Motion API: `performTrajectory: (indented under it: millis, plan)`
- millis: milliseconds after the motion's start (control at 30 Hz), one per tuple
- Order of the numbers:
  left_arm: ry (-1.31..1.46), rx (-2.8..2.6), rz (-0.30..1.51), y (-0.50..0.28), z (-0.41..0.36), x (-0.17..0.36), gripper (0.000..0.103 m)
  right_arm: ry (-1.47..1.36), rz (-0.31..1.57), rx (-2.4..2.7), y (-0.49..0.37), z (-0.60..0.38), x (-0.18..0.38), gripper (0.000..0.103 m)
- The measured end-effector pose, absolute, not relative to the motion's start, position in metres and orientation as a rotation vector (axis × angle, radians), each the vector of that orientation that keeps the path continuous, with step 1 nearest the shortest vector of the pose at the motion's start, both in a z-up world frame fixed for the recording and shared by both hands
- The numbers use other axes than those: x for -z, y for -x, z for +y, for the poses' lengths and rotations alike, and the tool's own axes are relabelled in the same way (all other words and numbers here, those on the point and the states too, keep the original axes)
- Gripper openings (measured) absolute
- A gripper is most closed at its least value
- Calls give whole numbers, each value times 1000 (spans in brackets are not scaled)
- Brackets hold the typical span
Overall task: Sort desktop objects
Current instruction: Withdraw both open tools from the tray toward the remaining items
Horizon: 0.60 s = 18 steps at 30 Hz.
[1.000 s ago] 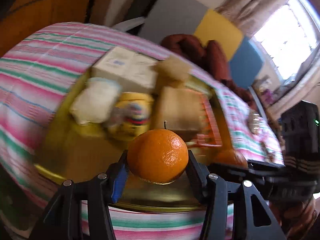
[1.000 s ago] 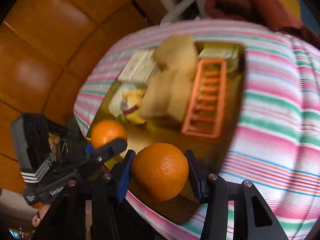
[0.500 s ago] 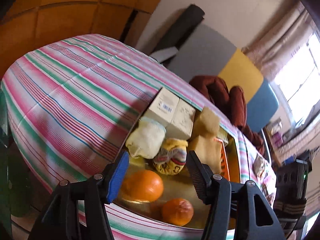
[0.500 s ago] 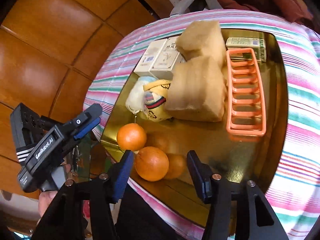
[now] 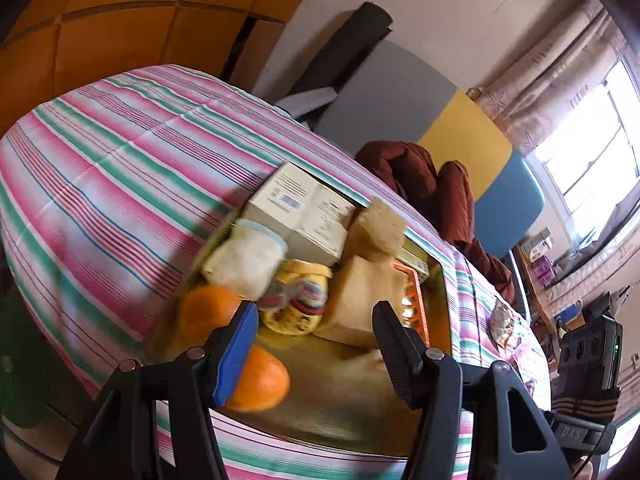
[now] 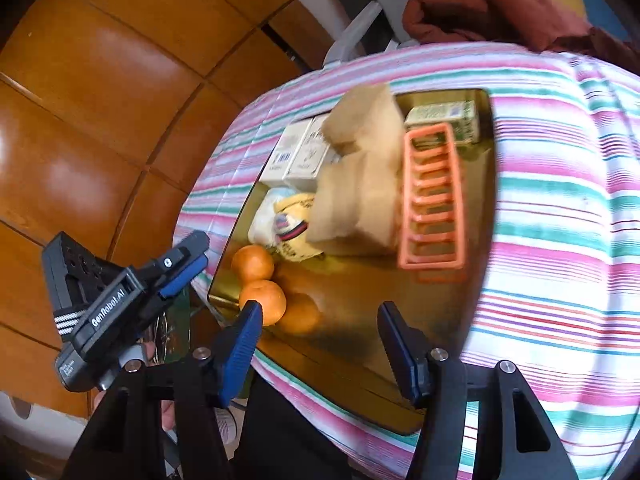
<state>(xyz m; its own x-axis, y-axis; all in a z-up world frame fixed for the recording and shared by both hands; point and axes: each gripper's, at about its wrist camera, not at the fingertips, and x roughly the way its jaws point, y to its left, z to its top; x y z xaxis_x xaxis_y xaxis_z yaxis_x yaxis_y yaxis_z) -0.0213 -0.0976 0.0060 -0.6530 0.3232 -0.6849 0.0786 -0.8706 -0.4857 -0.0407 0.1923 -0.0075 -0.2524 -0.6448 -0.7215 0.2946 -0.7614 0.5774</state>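
Two oranges [image 6: 253, 262] [image 6: 264, 300] lie side by side in the near left corner of a gold tray [image 6: 360, 344]. In the left wrist view the same oranges [image 5: 208, 312] [image 5: 262, 380] sit just left of my left gripper [image 5: 314, 320], which is open and holds nothing. My right gripper [image 6: 320, 320] hovers above the tray's near edge; its jaws are opening and nothing is between them. The left gripper [image 6: 198, 252] also shows beside the tray's left corner, held by a hand.
The tray also holds white boxes [image 6: 300, 156], a white sock [image 5: 248, 260], a yellow sock [image 5: 300, 304], brown paper bags [image 6: 360, 196], an orange rack [image 6: 432, 196] and a green carton [image 6: 444, 118]. The striped tablecloth [image 6: 560, 220] lies around it. A brown garment [image 5: 420, 176] hangs behind.
Each gripper held an orange a second ago. Both let go, and the oranges now rest in the tray. Both grippers have drawn back and up from them.
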Motion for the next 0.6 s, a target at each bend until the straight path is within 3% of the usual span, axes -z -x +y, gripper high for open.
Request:
performTrajectory:
  millis: [600]
  plan:
    - [1265,-2323,-267,12,66,-9,60,-1446,-667,2253,21,347,14,67]
